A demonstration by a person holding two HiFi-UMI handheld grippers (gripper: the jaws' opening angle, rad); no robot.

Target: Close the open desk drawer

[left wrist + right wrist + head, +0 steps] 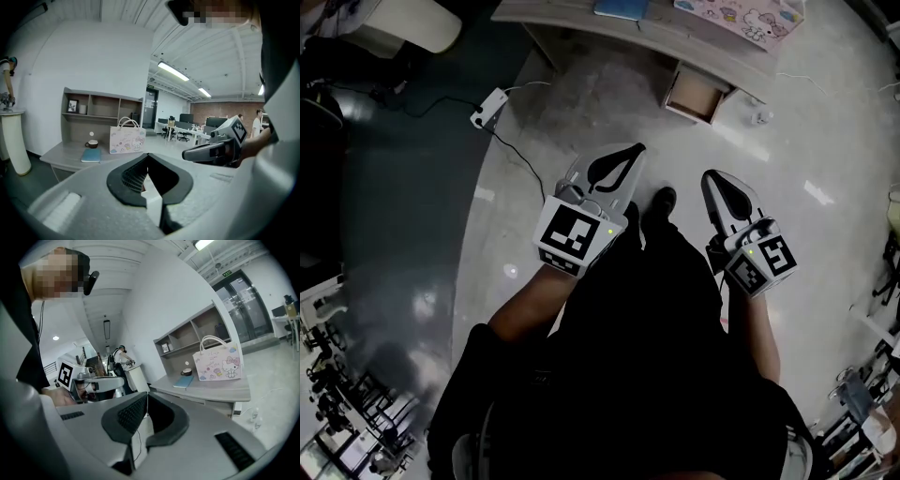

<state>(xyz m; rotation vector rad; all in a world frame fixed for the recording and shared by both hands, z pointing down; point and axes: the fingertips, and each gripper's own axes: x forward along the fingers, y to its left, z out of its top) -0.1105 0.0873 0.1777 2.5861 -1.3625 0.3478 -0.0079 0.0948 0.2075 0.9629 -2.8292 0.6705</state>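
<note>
Head view: both claws over the floor, well short of the drawer.
Left claw (pixel 636 152) and right claw (pixel 711 178) each have jaws together, holding nothing. The open drawer (pixel 694 94) projects from under the counter (pixel 675 33), well apart from both.

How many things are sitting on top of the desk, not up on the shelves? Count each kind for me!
Cartoon bag: 1
Blue book: 1
Cup: 1
Total: 3
</note>
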